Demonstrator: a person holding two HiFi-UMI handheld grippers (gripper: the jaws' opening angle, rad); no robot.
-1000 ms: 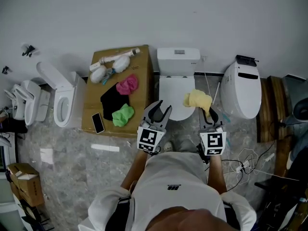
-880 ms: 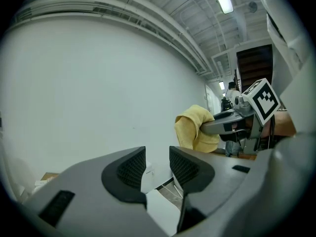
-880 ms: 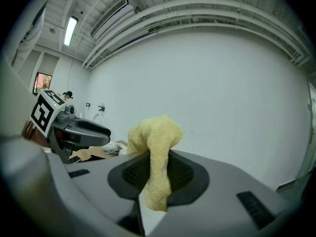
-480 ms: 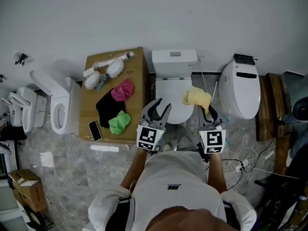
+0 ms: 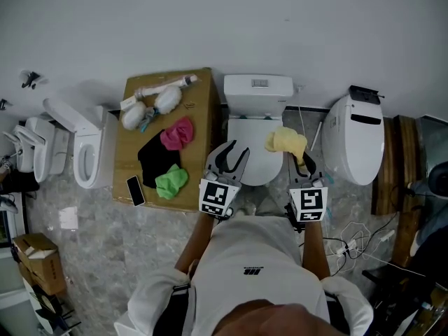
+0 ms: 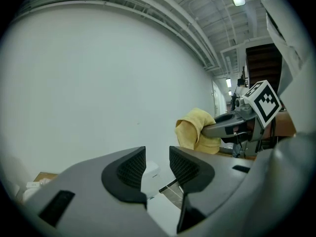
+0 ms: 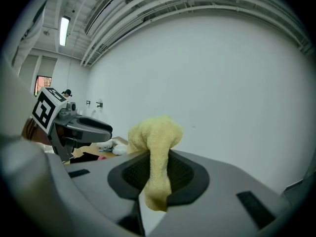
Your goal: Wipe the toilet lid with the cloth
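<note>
Yellow cloth [image 5: 285, 140] still tight in the right gripper [image 5: 304, 161], same spot by the toilet lid [image 5: 250, 135]; left gripper [image 5: 235, 152] agape, empty.

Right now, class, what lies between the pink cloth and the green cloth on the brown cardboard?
A black cloth lies between the pink cloth and the green cloth, touching both. The head view shows it.

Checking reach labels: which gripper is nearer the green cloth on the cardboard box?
Left. The left gripper, open, hangs just right of the green cloth; the right gripper, shut on the yellow cloth, is farther right, across the toilet lid.
</note>
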